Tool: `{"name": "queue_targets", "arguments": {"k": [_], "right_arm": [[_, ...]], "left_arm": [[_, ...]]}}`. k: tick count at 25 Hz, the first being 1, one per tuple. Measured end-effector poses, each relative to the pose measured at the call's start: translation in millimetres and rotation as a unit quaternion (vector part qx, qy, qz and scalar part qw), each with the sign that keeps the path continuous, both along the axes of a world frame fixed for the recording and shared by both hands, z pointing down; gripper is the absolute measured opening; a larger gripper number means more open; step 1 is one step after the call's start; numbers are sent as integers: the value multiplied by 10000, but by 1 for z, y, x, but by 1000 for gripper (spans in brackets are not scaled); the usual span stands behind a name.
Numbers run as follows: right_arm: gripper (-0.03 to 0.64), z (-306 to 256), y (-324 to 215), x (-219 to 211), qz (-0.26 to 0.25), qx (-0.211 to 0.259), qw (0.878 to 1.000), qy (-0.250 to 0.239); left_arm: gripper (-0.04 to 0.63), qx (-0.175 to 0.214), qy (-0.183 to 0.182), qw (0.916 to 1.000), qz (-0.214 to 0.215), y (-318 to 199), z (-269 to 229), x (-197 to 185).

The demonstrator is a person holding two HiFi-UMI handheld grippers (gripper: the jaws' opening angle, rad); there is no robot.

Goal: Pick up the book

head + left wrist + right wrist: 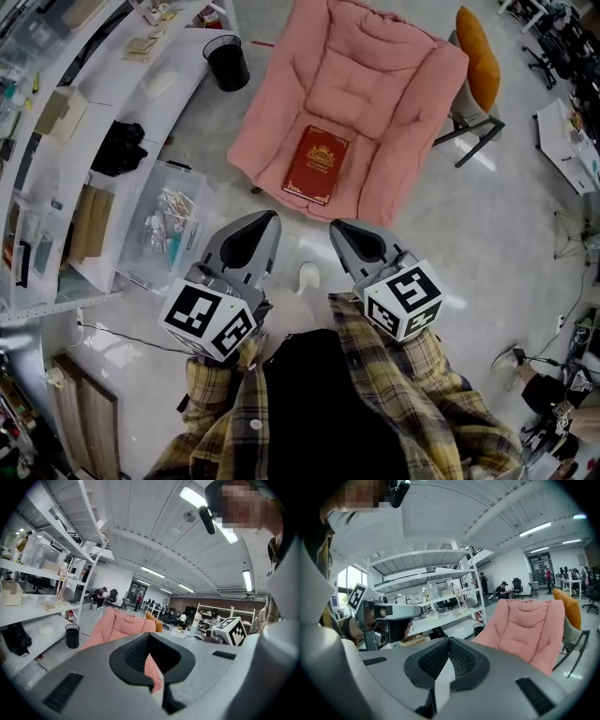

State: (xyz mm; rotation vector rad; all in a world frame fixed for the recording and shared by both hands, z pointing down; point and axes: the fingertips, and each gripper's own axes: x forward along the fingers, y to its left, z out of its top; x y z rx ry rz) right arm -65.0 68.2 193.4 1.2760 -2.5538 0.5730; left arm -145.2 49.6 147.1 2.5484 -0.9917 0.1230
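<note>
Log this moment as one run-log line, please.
book: flat on pink chair | left hand-held gripper: shut, empty | right hand-held gripper: shut, empty

An open-plan office and lab was indicated by white shelving (426, 576), rows of desks (165, 617), office chairs (517, 586) and ceiling strip lights (153, 572).

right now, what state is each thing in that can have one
red book, closed, lying flat on the chair seat, not held
pink lounge chair, holds only the book
left gripper, jaws shut, nothing between them, short of the book
right gripper, jaws shut, nothing between them, short of the book
black bin, upright, open top
</note>
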Motion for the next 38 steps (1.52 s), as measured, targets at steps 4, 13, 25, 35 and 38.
{"name": "queue_targets", "arguments": {"k": [4,13,25,35,38], "right_arm": [[17,0,-10,19,111,39,9999,1],[17,6,-32,38,207,12,9998,-8],[17,12,-94,38,774,-10,9969,115],[17,18,-176,20,1683,-131,9854,199],[17,19,-195,11,2103,-199,9773,147]], "left_arm": [[3,33,-8,10000,7,-12,-1,13],[3,49,-73,9999,92,-38,-4,29],[3,72,-2,9971,761,-113,-1,37],[3,-112,-10,9837,1795,-198,8,32],[3,-196,-49,9740,2258,-219,12,29]]}}
